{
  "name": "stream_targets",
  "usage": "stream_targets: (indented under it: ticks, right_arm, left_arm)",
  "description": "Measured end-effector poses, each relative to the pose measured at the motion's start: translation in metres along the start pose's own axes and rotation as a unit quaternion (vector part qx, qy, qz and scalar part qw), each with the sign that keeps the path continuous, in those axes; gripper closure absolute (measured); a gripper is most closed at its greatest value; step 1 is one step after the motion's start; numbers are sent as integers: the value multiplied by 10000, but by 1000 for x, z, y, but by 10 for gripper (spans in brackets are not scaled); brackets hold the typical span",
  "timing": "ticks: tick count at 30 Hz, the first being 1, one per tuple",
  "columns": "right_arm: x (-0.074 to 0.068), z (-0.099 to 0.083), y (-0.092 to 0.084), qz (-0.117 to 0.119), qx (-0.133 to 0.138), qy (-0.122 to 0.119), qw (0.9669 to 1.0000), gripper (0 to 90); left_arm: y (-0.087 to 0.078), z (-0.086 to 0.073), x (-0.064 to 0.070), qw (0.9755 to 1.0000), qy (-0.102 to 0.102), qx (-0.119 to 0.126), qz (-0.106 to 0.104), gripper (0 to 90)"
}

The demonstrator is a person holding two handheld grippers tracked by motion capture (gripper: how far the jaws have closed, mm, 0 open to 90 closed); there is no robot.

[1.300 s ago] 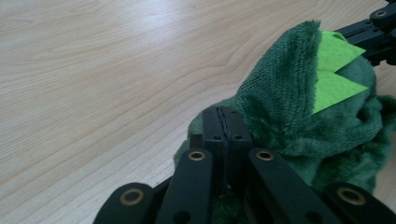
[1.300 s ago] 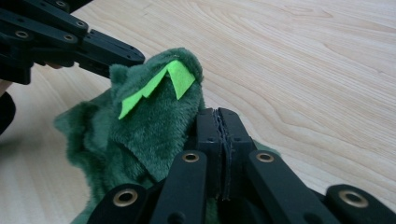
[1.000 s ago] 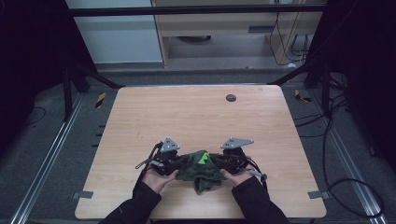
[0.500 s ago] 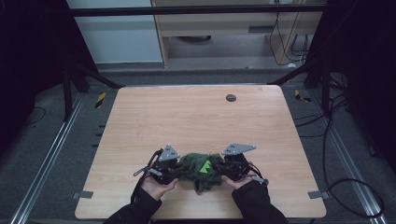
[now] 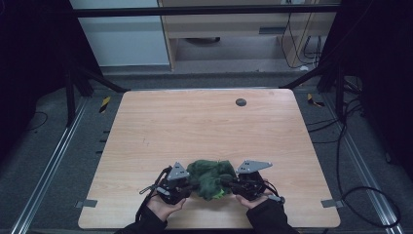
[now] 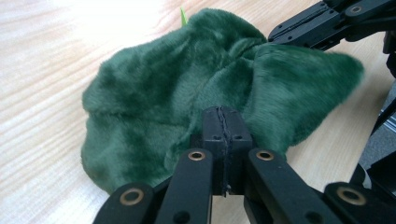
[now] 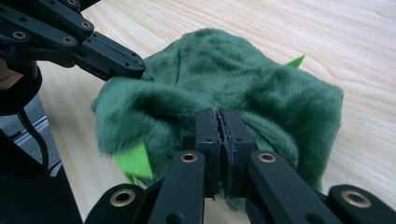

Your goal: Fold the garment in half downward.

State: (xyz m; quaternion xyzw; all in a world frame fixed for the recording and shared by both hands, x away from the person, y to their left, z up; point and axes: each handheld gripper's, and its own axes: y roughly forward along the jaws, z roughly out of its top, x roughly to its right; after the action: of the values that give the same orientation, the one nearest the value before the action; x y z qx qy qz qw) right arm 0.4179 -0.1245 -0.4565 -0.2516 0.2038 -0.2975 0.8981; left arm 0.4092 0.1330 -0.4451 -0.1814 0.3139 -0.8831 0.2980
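Observation:
A dark green plush cloth with light green bits lies bunched near the table's front edge. My left gripper grips its left side, the jaws pressed together on a fold of the fur. On the cloth's right side my right gripper is likewise shut on a fold. The two grippers face each other across the cloth. In the left gripper view the right gripper reaches in at the top right. The left gripper crosses the top left of the right gripper view.
The light wooden table carries a small dark round disc near its far edge. Dark frame bars and cables stand around the table. The front edge lies just behind the person's hands.
Both hands have drawn the plush cloth toward the table's front edge, and it now looks more bunched between the grippers. Both jaws stay shut on it.

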Motion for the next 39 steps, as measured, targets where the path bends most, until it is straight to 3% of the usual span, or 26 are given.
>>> stream_targets:
  ticks: [7,11,16,21,32,39]
  right_arm:
    - [-1,-5,-6,-24,21,24,10000,871]
    - [2,-1,-9,-116,171,57,9998,873]
    - [3,8,-1,-161,247,31,9996,874]
    - [1,5,10,-124,25,5,9999,873]
    - [4,-15,14,-144,-303,-14,9994,861]
    - [5,-16,19,-170,-322,-48,9993,861]
  left_arm:
    - [-4,-1,-3,9999,-53,24,87,897]
    - [-4,1,-10,9997,-135,58,169,897]
    - [4,0,-14,9996,-162,-77,195,897]
    - [10,-6,-12,9994,-144,-248,201,897]
    - [24,-16,-4,9981,-3,-556,256,897]
    - [17,-13,-9,9986,-85,-431,278,890]
